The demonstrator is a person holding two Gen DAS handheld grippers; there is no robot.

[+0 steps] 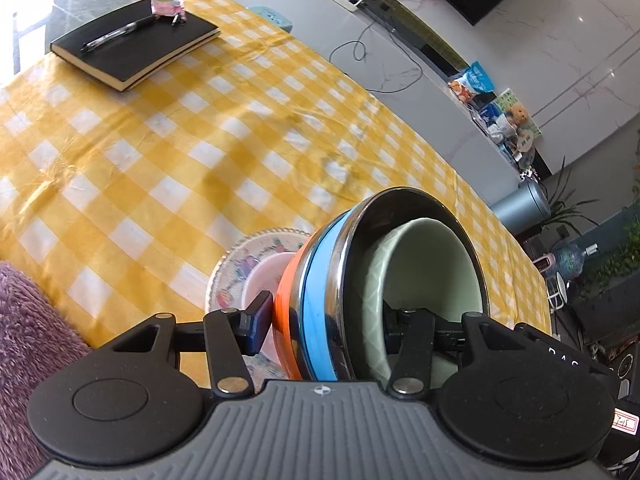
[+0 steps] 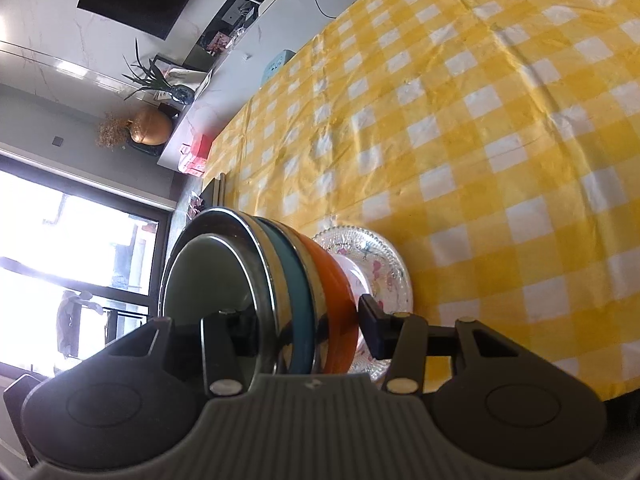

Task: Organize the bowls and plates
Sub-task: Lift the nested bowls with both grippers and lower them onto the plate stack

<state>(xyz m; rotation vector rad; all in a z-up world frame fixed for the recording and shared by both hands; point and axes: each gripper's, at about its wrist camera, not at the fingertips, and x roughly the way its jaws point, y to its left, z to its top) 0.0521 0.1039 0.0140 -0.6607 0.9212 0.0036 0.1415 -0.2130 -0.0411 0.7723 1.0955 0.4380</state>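
Note:
A nested stack of bowls fills both views: a pale green bowl (image 1: pixel 432 264) (image 2: pixel 208 280) inside a steel bowl with a blue band (image 1: pixel 316 280) (image 2: pixel 296 300), then an orange bowl (image 1: pixel 288 292) (image 2: pixel 336 292) and a pink bowl (image 1: pixel 260 280) (image 2: pixel 352 272). Under them lies a glass floral plate (image 1: pixel 236 272) (image 2: pixel 384 264). My left gripper (image 1: pixel 328 320) is shut on the stack's wall, one pad inside the green bowl and one against the orange bowl. Across from it, my right gripper (image 2: pixel 302 330) clamps the opposite wall the same way.
The yellow checked tablecloth (image 1: pixel 160 140) stretches beyond the stack. A black notebook (image 1: pixel 136 44) with a pen on it lies at the far end. A purple fluffy fabric (image 1: pixel 24 340) is at the near left edge. Past the table's edge stand a white counter and plants.

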